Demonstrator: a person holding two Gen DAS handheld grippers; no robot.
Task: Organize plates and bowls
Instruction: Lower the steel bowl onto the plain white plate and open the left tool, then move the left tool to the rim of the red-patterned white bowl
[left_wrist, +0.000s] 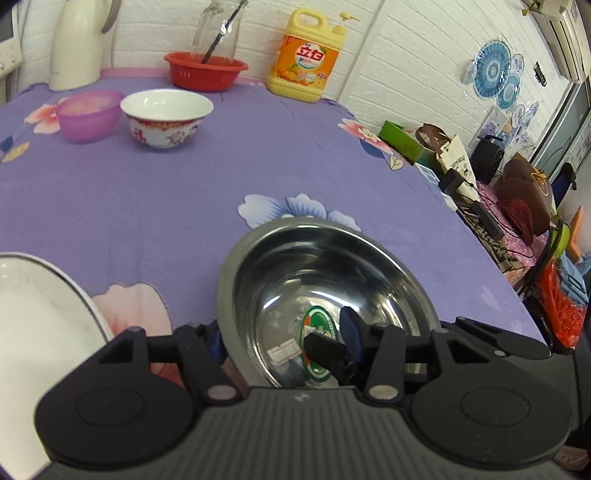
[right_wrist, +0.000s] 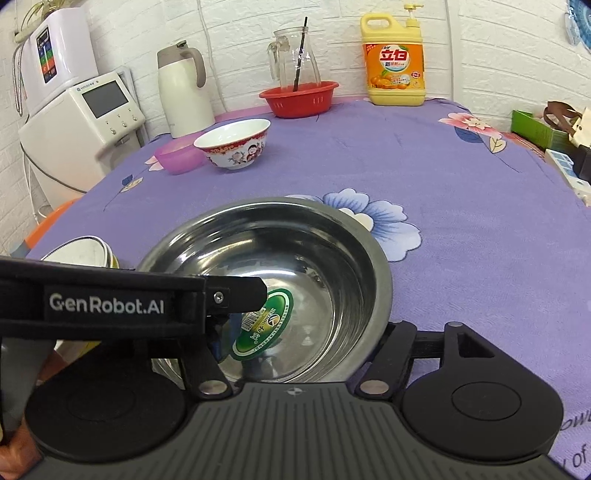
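A steel bowl (left_wrist: 332, 273) with a green sticker inside sits on the purple tablecloth, close in front of both cameras; it also shows in the right wrist view (right_wrist: 295, 266). My left gripper (left_wrist: 280, 339) straddles its near-left rim, one finger inside and one outside, shut on the rim. My right gripper (right_wrist: 295, 347) sits at the bowl's near rim; its fingers are hidden. A white plate (left_wrist: 33, 325) lies at the left. A white patterned bowl (left_wrist: 166, 118) and a pink plastic bowl (left_wrist: 88, 114) stand at the far left.
A red basket (left_wrist: 205, 70) with a glass jug, a yellow detergent bottle (left_wrist: 306, 59) and a white thermos (left_wrist: 77, 44) line the back wall. Clutter lies beyond the table's right edge (left_wrist: 480, 177). Stacked bowls (right_wrist: 88, 251) sit at the left.
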